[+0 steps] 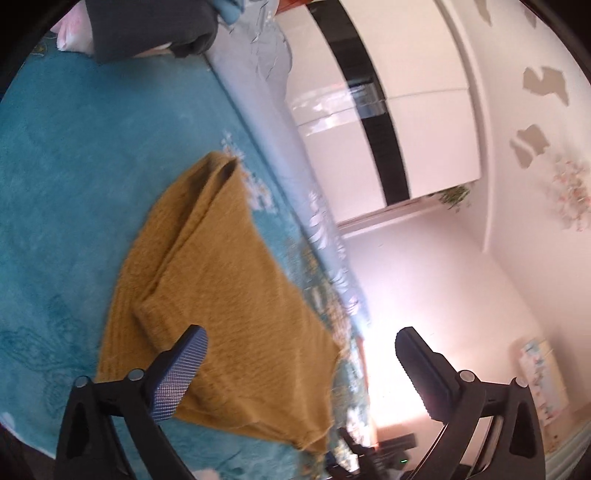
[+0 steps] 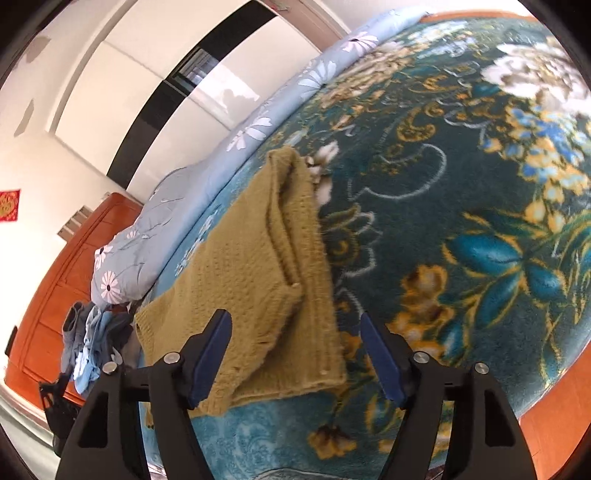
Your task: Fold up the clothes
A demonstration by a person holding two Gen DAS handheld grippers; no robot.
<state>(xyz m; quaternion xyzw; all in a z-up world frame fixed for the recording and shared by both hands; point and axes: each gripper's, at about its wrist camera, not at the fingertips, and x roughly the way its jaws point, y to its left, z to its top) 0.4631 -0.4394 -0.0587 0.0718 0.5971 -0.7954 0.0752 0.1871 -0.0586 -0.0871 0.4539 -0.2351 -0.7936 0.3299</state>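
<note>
A mustard-yellow knitted sweater (image 1: pixel 221 291) lies partly folded on a teal blanket (image 1: pixel 74 184) on a bed. It also shows in the right wrist view (image 2: pixel 258 266), on the blanket's floral part (image 2: pixel 480 221). My left gripper (image 1: pixel 299 343) is open and empty, above the sweater's near edge, with its left finger (image 1: pixel 181 373) over the knit. My right gripper (image 2: pixel 295 332) is open and empty, with its jaws on either side of the sweater's near corner, just above it.
A dark garment (image 1: pixel 147 29) lies at the blanket's far end. A light blue floral quilt (image 2: pixel 207 177) runs along the bed's edge. A pile of blue clothes (image 2: pixel 92 339) sits by an orange wooden headboard (image 2: pixel 55 295). White wardrobe doors (image 1: pixel 406 110) stand beyond the bed.
</note>
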